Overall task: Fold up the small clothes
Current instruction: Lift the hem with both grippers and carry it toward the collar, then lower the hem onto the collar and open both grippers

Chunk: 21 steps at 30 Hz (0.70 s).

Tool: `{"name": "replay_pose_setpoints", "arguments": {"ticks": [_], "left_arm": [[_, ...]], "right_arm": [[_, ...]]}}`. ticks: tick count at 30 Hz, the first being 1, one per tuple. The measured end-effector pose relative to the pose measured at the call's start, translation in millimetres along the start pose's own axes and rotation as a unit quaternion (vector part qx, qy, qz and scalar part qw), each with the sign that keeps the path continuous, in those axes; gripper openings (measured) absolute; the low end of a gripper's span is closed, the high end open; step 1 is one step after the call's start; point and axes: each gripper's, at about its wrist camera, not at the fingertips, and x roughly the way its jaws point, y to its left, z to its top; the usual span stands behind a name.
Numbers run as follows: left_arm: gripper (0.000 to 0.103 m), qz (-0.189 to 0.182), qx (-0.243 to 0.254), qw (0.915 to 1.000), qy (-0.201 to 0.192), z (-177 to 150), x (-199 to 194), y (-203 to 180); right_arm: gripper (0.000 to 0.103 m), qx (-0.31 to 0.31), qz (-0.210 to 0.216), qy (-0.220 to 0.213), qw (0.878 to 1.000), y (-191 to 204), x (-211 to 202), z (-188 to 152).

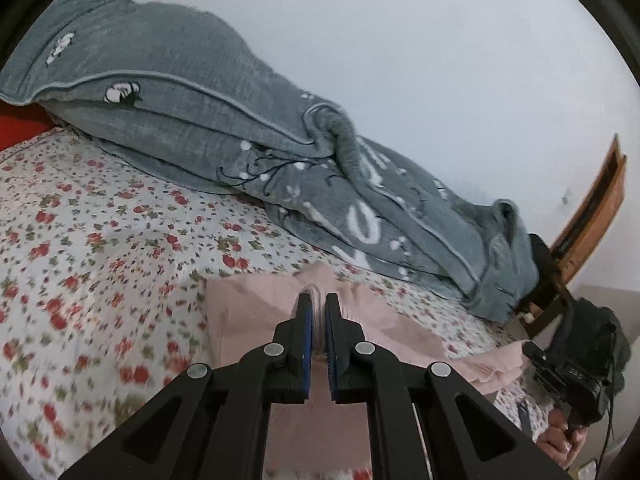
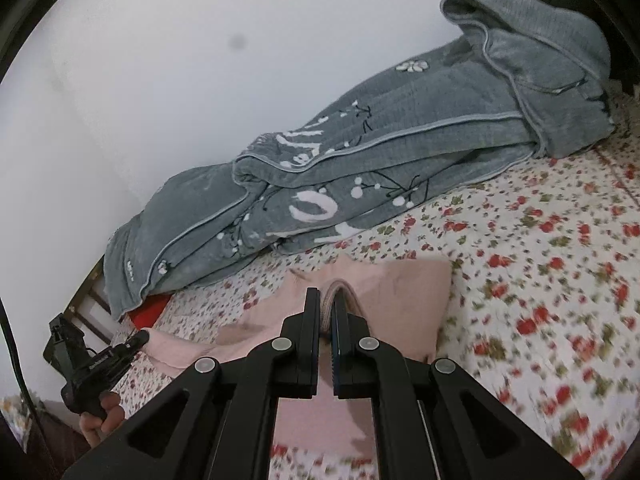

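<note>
A small pale pink garment (image 1: 256, 300) hangs stretched over the flowered bed sheet (image 1: 100, 240). My left gripper (image 1: 318, 300) is shut on a bunched edge of it, with cloth pinched between the blue pads. In the right wrist view the same pink garment (image 2: 404, 292) spreads under my right gripper (image 2: 327, 296), which is shut on another bunched edge. The right gripper (image 1: 568, 364) also shows at the far right of the left wrist view, held by a hand. The left gripper (image 2: 92, 356) shows at the lower left of the right wrist view, with the cloth running to it.
A crumpled grey blanket (image 1: 240, 136) with white flowers lies along the far side of the bed against a white wall (image 1: 440, 40). A wooden bed frame (image 1: 596, 216) stands at one end. A red cloth (image 1: 16, 124) peeks out near the blanket. The blanket (image 2: 360, 152) fills the far edge.
</note>
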Motion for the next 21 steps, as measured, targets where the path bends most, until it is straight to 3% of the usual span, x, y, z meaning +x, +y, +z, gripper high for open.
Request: {"name": "replay_pose_setpoints", "arguments": {"ticks": [11,16,19,21], "left_arm": [[0.009,0.044,-0.043,0.9968,0.052,15.1,116.7,33.1],[0.024,0.036,-0.061,0.9949,0.072,18.4,136.3,50.1],[0.027,0.042,-0.053,0.9944,0.080,16.2,140.3,53.3],[0.035,0.042,-0.042,0.9942,0.089,14.0,145.4,50.7]], "right_arm": [[0.006,0.028,-0.022,0.066,0.997,-44.8,117.2,22.3],[0.037,0.024,-0.040,0.099,0.994,-61.2,151.6,27.0],[0.040,-0.013,-0.074,0.104,0.992,-63.6,157.2,21.5],[0.040,-0.034,-0.092,0.114,0.989,-64.8,163.3,15.8]]}}
